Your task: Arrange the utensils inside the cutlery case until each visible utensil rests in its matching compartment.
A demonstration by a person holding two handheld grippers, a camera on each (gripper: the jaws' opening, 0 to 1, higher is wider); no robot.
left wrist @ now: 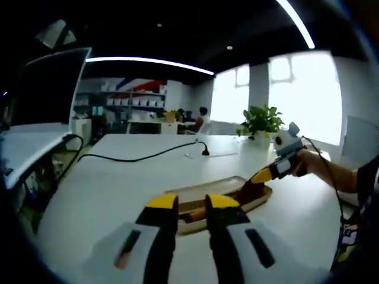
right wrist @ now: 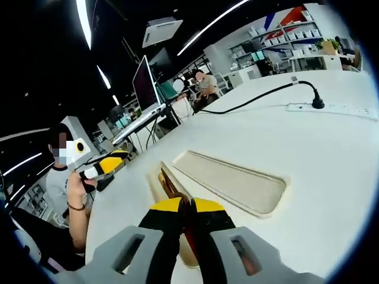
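The pale wooden cutlery case (left wrist: 228, 187) lies on the white table, just beyond my left gripper (left wrist: 191, 204). That gripper's yellow-tipped jaws stand a little apart with nothing gripped; an orange piece (left wrist: 196, 215) in the case shows through the gap. My right gripper (left wrist: 258, 177) comes in from the right, dipped into the case's right end with a brown utensil (left wrist: 249, 193). In the right gripper view, the right gripper (right wrist: 188, 207) is shut on the brown utensil (right wrist: 172, 186) over a narrow compartment (right wrist: 155, 180). A wide shallow tray (right wrist: 237, 183) lies beside it. My left gripper (right wrist: 109, 163) hovers at the left, in a hand.
A black cable (left wrist: 136, 157) and a white power strip (right wrist: 331, 109) lie on the table behind the case. A potted plant (left wrist: 260, 121) stands at the far right edge. A laptop (right wrist: 145, 89) sits on a neighbouring desk. People sit in the background.
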